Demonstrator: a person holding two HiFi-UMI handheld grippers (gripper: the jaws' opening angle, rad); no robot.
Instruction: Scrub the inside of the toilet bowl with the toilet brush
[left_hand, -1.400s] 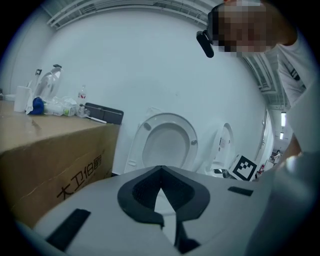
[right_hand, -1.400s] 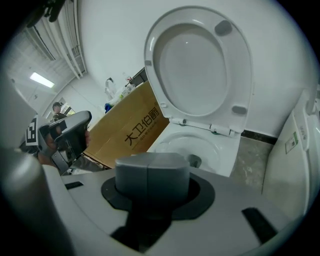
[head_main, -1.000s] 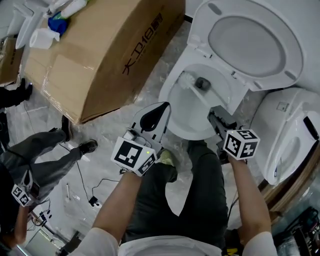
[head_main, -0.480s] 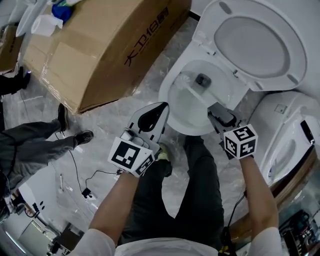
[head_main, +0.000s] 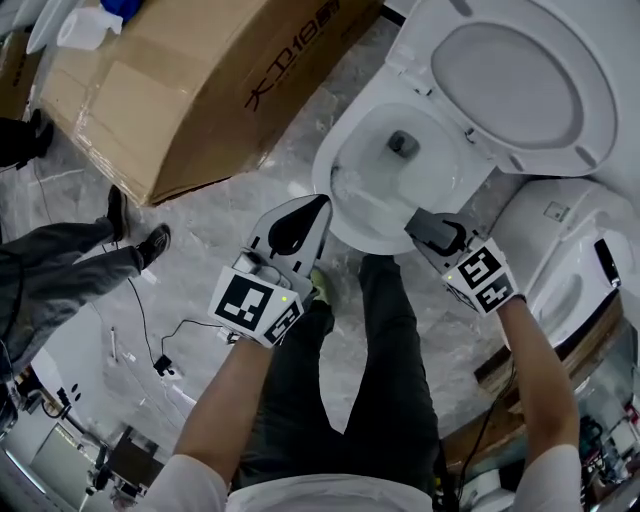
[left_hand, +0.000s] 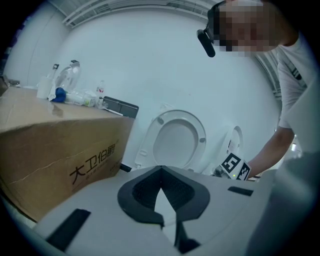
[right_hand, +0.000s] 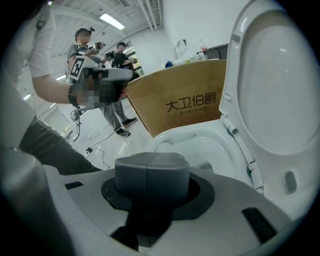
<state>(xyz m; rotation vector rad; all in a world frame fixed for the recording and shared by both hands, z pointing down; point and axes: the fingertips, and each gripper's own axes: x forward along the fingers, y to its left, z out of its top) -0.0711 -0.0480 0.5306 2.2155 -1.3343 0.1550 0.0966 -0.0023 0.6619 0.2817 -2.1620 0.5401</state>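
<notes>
The white toilet bowl stands open with its lid raised, and a dark drain shows in the basin. My right gripper hovers over the bowl's near rim, shut on the toilet brush handle. The brush shows only as a pale blur low on the bowl's near-left wall. In the right gripper view the jaws are pressed together above the bowl, and the handle is hidden. My left gripper is shut on nothing, just left of the bowl, its tips meeting.
A large cardboard box lies left of the toilet, with bottles on its far end. A second white toilet stands at the right. Another person's legs and cables are on the floor at the left. More people stand far off.
The brush head has swept from the bowl's far left wall down to its near left side. My right gripper has shifted slightly inward over the rim. The left gripper has barely moved.
</notes>
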